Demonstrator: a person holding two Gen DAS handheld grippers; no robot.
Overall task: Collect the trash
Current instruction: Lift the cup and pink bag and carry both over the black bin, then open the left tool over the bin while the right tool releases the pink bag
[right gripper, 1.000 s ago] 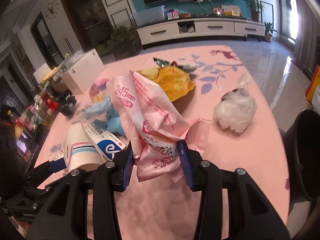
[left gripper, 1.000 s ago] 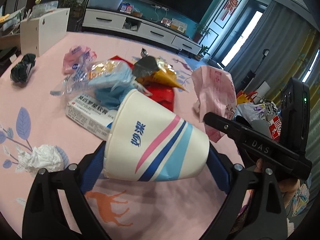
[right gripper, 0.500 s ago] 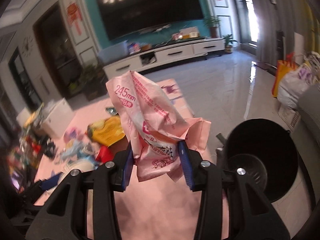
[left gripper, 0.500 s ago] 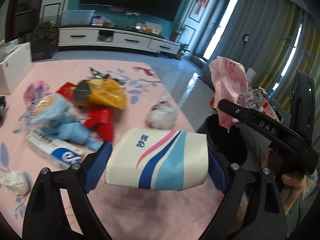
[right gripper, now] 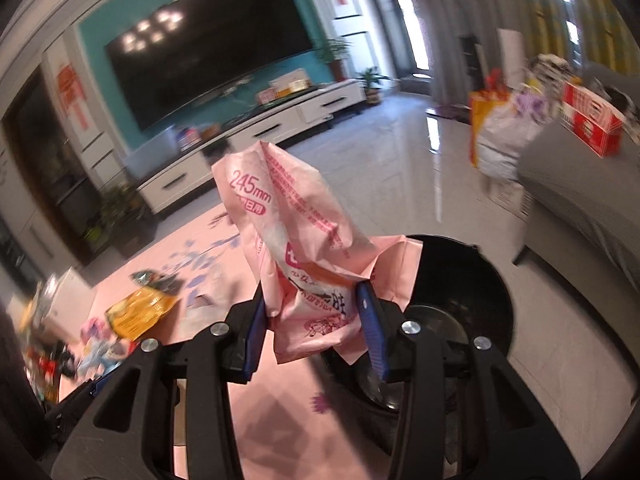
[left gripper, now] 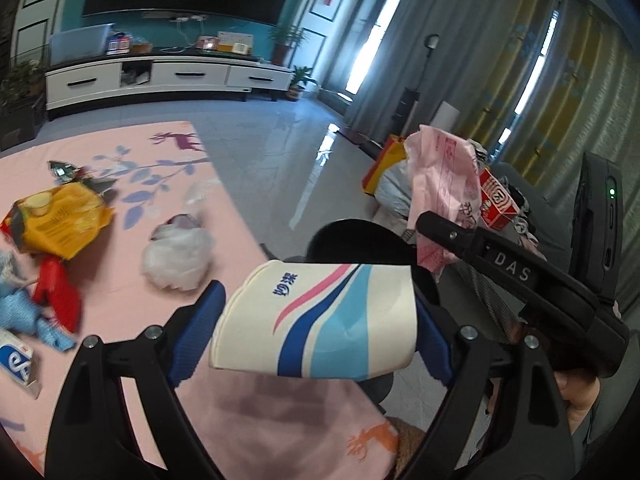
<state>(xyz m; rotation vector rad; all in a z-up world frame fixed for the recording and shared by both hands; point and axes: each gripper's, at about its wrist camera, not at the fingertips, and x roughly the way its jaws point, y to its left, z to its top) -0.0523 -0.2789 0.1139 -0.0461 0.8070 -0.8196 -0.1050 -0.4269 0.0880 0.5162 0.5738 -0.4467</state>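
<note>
a: over the counter's (left gripper: 256,412) near right corner, what's readable?
b: the paper cup (left gripper: 320,316) carries blue characters i can't read, plus pink, navy and pale blue stripes. the pink wrapper (right gripper: 308,256) says "245mm" in pink print, with smaller lines too fine to read. the right tool's arm is stamped "das".
a: how are the grippers posed?
b: the left hand-held gripper (left gripper: 316,324) tilts downward with the cup lying sideways between its blue pads, both pressing on it; its jaws have just been closing slightly on the cup. the right hand-held gripper (right gripper: 316,328) also angles down, clenched on the wrapper's lower part, so the rest stands up crumpled above the pads.
a: where are they against the bin?
b: the black bin (right gripper: 472,280) stands on the floor just off the counter's right edge. the wrapper hangs at its rim, the cup just beside it.
a: textures?
b: the cup is smooth, slightly dented card, the wrapper thin creased film. the counter wears a pink cloth with deer and leaf prints. a yellow snack bag (left gripper: 60,220) and a white crumpled plastic bag (left gripper: 178,256) lie farther back on it.
</note>
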